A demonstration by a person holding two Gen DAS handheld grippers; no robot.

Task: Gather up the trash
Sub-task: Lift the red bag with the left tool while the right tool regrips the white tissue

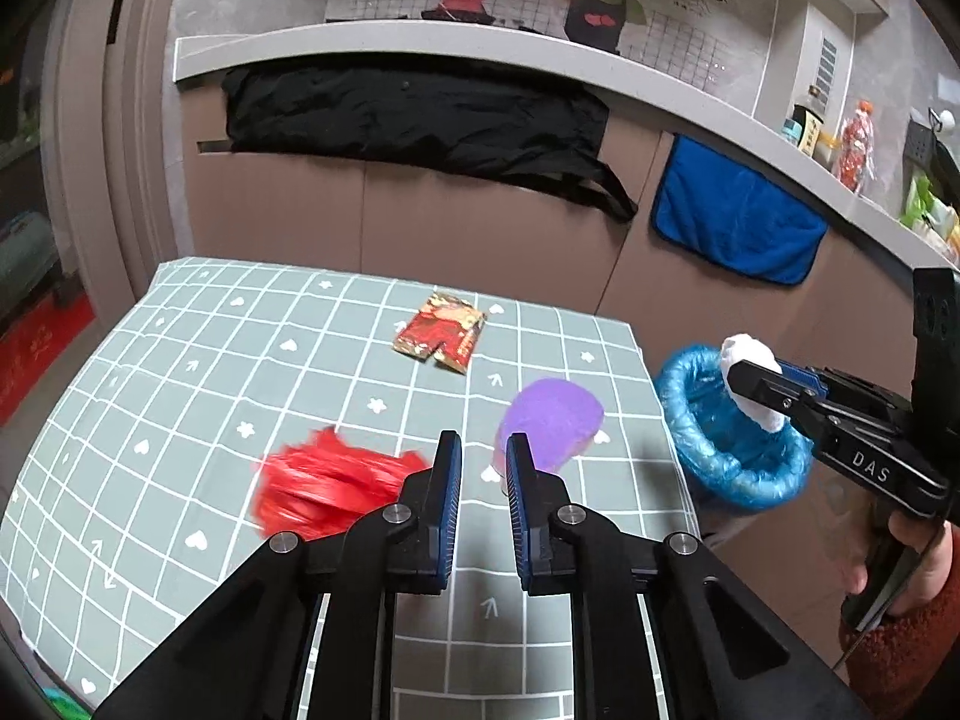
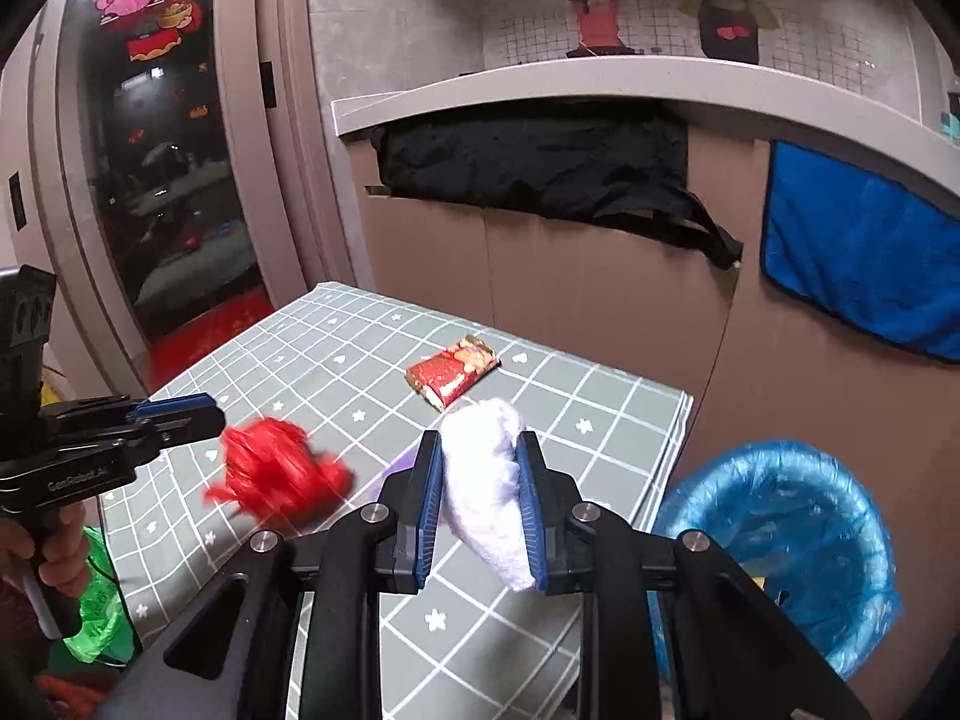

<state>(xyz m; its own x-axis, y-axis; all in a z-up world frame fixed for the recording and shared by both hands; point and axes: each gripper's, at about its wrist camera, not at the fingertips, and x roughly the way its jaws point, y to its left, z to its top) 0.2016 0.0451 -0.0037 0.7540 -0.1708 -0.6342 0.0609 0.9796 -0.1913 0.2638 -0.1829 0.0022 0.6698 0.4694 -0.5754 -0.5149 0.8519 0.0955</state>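
A crumpled white tissue (image 2: pixel 489 480) sits clamped in the right gripper (image 2: pixel 480 504), tilted down beside the blue-lined bin (image 2: pixel 798 546); the left gripper (image 1: pixel 483 480) hangs empty, its jaws narrowly apart.

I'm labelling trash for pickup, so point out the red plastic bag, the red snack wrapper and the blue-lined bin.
red plastic bag (image 1: pixel 327 483), left wrist view, middle of the crumpled bag.
red snack wrapper (image 1: pixel 441 333), left wrist view, centre of the wrapper.
blue-lined bin (image 2: pixel 840 480), right wrist view, far rim of the liner.

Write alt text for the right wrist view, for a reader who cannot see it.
The right gripper clamps a white crumpled tissue above a checked tablecloth, beside a blue-lined bin. A red plastic bag and a red wrapper lie on the table.
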